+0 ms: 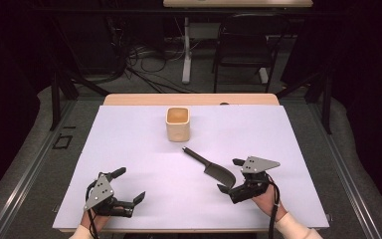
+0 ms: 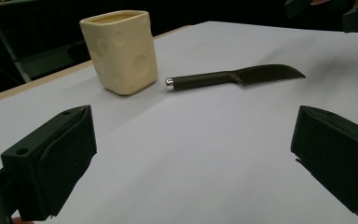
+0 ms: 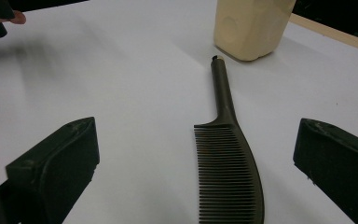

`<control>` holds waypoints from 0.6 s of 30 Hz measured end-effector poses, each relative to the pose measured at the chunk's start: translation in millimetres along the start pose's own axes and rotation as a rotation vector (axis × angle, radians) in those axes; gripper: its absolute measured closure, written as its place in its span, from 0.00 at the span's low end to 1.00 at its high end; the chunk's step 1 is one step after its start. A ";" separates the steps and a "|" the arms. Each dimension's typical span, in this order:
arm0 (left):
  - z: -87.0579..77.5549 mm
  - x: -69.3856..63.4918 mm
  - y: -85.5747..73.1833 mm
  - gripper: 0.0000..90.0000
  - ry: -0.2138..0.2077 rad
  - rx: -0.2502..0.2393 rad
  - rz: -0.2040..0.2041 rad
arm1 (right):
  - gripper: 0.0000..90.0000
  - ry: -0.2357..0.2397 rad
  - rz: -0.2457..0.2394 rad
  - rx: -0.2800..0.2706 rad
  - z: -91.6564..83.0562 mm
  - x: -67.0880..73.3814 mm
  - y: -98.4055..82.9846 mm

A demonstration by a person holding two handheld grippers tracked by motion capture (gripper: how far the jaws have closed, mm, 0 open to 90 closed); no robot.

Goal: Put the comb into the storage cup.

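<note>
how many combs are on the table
1. The dark comb lies flat on the white table, its handle end pointing at the cream cup, its toothed end just ahead of the open right gripper. Nothing appears to hide another.

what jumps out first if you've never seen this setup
A dark comb lies flat near the middle of the white table, its handle end pointing at a cream square cup standing upright beyond it. The right gripper sits open right at the comb's toothed end; the left gripper rests open at the near left.
</note>
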State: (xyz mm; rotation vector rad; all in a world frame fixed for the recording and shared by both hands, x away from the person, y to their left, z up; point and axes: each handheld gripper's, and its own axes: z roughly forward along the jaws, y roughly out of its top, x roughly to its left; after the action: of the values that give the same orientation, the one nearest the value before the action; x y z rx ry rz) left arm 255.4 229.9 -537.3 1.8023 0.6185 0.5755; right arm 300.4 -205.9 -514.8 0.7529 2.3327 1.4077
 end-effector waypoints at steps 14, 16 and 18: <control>-0.2 1.3 -0.4 0.00 0.003 -0.007 -0.010 | 0.00 0.010 -0.012 0.028 20.6 -0.7 10.0; -0.4 1.0 -0.1 0.00 -0.001 -0.011 -0.014 | 0.00 0.011 0.006 0.016 23.4 -3.2 13.6; -1.0 1.0 0.0 0.00 0.002 -0.014 -0.014 | 0.00 0.016 0.018 0.014 27.2 -4.9 15.9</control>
State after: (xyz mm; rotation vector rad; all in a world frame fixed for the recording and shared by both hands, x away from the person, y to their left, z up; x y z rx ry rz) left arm 255.5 231.2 -536.9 1.7834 0.6269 0.5711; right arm 322.8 -183.1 -513.4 0.7706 2.3559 1.4114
